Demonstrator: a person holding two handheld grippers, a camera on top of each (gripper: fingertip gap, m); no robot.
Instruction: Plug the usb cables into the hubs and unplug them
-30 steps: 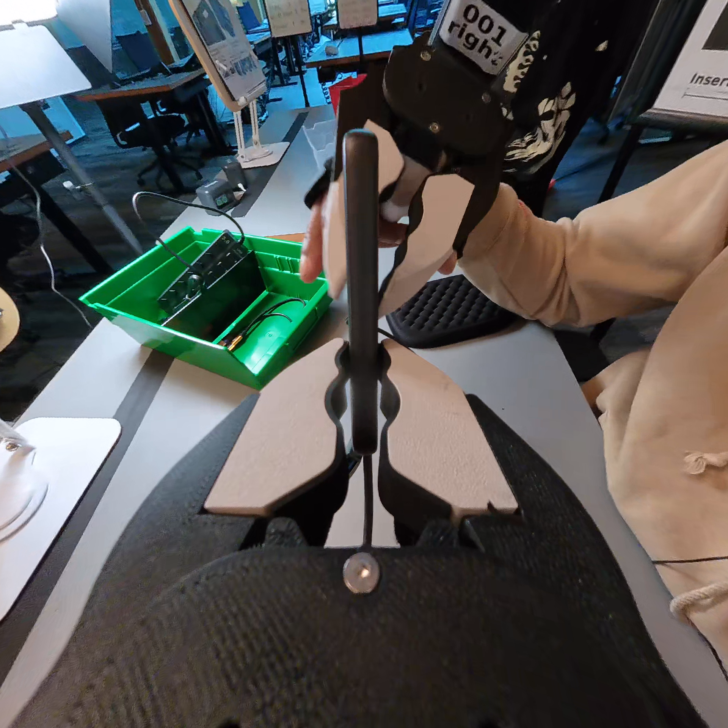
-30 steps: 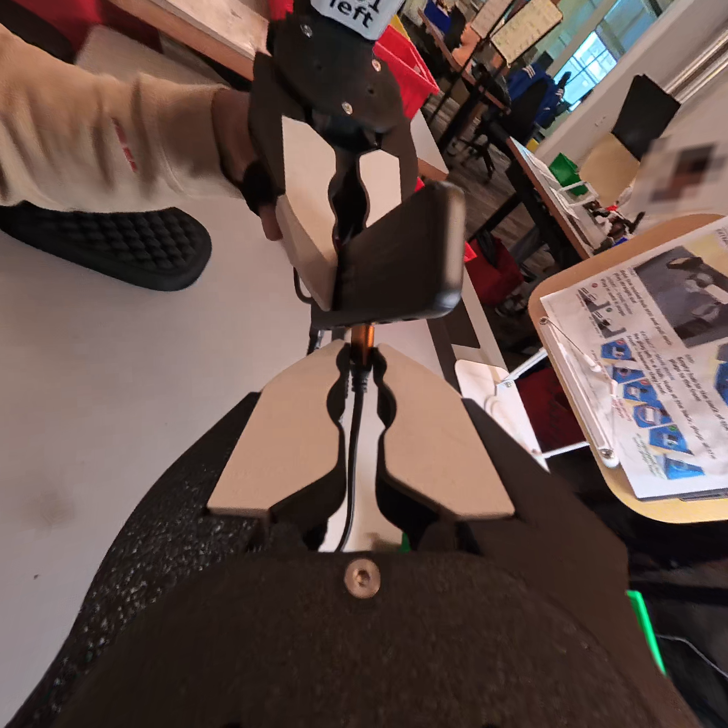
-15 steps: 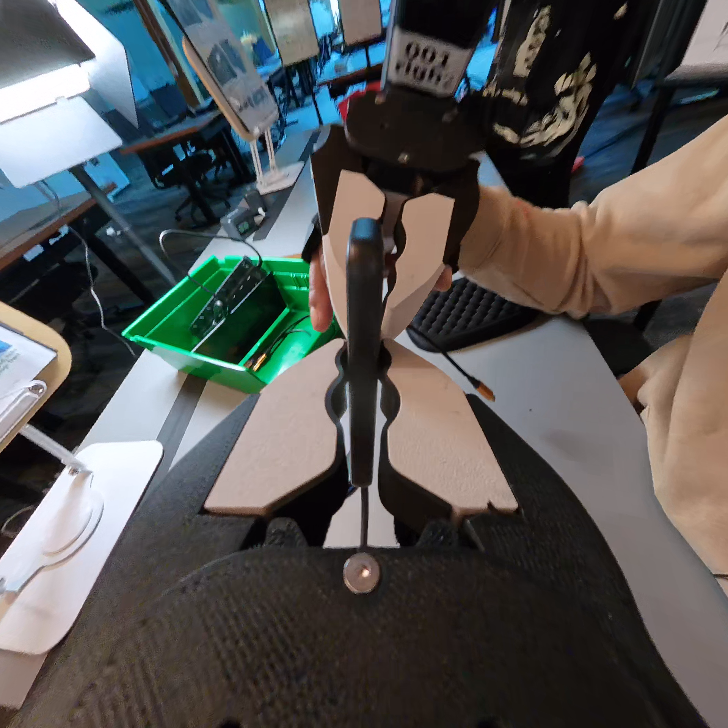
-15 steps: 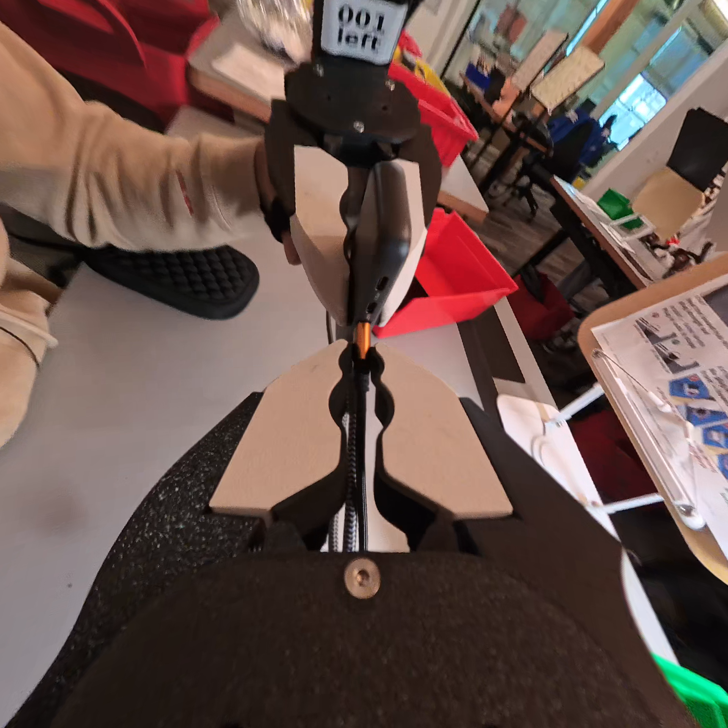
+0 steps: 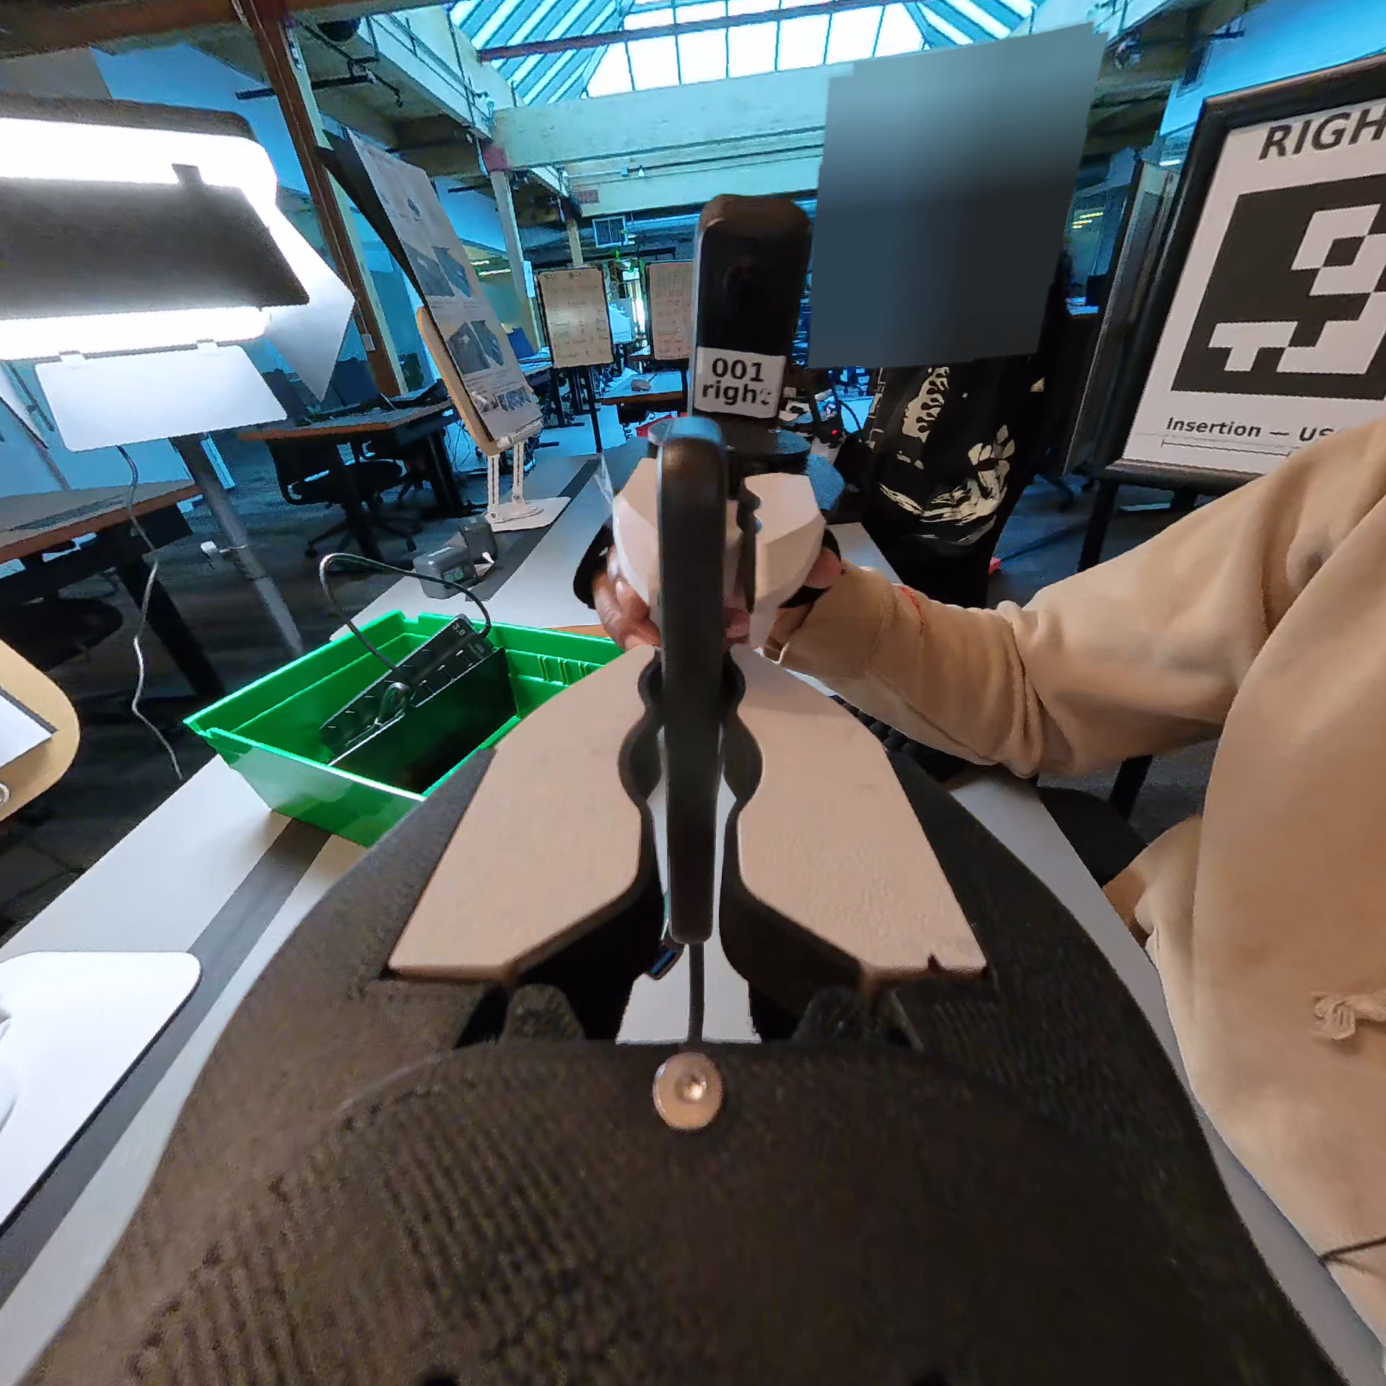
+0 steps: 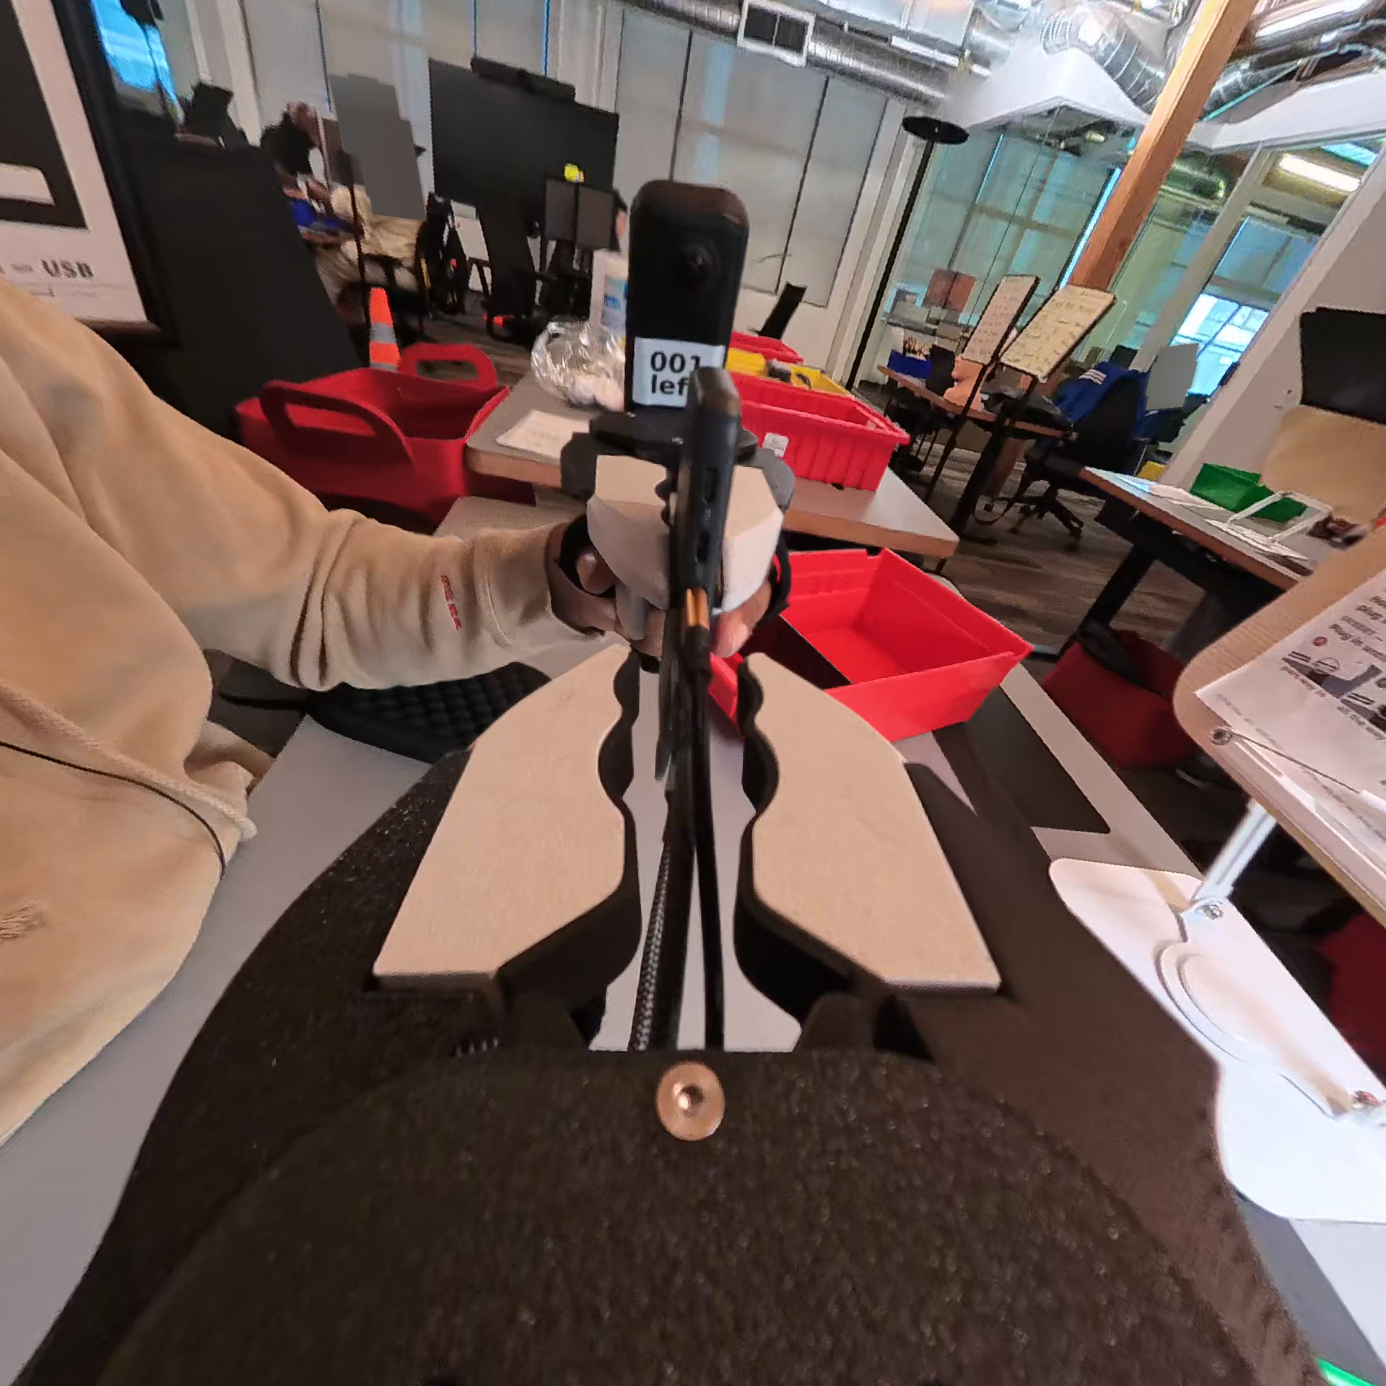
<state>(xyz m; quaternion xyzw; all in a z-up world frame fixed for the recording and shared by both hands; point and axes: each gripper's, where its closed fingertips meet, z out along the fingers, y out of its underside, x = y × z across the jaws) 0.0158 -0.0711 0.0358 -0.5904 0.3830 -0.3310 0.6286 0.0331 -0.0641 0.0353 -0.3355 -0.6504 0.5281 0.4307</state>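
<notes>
Your left gripper (image 5: 691, 675) is clamped on the black hub (image 5: 690, 600), held edge-on at frame centre. Your right gripper (image 6: 686, 675) has its jaws apart around the orange-tipped cable (image 6: 697, 622), whose plug meets the hub's lower edge. Let go carelessly and the cable could sag, levering the plug askew or out. A second hub (image 5: 420, 686) sits in the green bin (image 5: 300, 787), lower left.
</notes>
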